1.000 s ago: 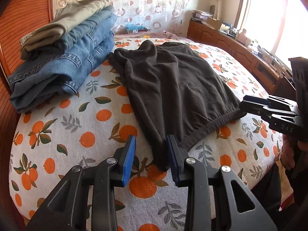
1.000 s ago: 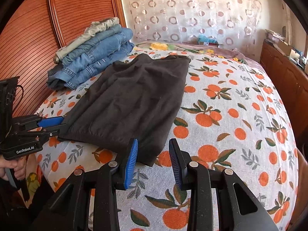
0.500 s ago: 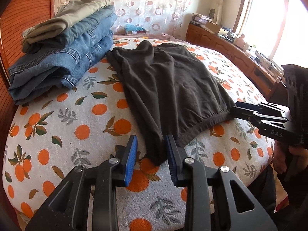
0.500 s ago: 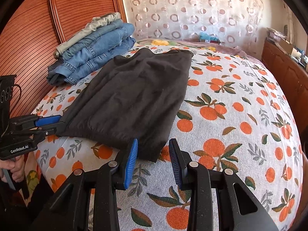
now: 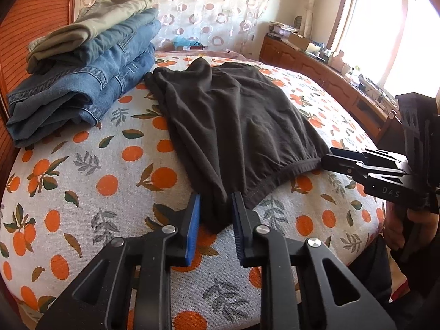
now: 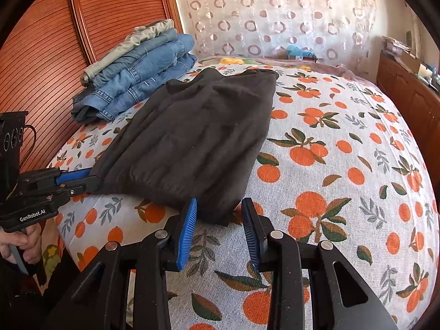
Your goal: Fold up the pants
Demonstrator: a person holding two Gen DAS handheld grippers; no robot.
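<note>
Dark brown pants (image 5: 233, 118) lie folded lengthwise on the orange-print bed (image 5: 90, 181), waistband toward me; they also show in the right wrist view (image 6: 192, 140). My left gripper (image 5: 214, 211) is open, its blue pads on either side of the near left waistband corner. My right gripper (image 6: 220, 214) is open around the near right corner. Each gripper appears from the side in the other view: the right one (image 5: 330, 156) at the waistband's right end, the left one (image 6: 93, 178) at its left end.
A stack of folded jeans and khaki pants (image 5: 82, 63) sits at the back left against the wooden headboard (image 6: 55, 41). A wooden cabinet (image 5: 330, 82) with clutter runs along the right under the window. A patterned curtain (image 6: 275, 13) hangs behind the bed.
Both grippers have moved forward so the waistband corners now sit between the open pads. The pants look slightly drawn toward me.
</note>
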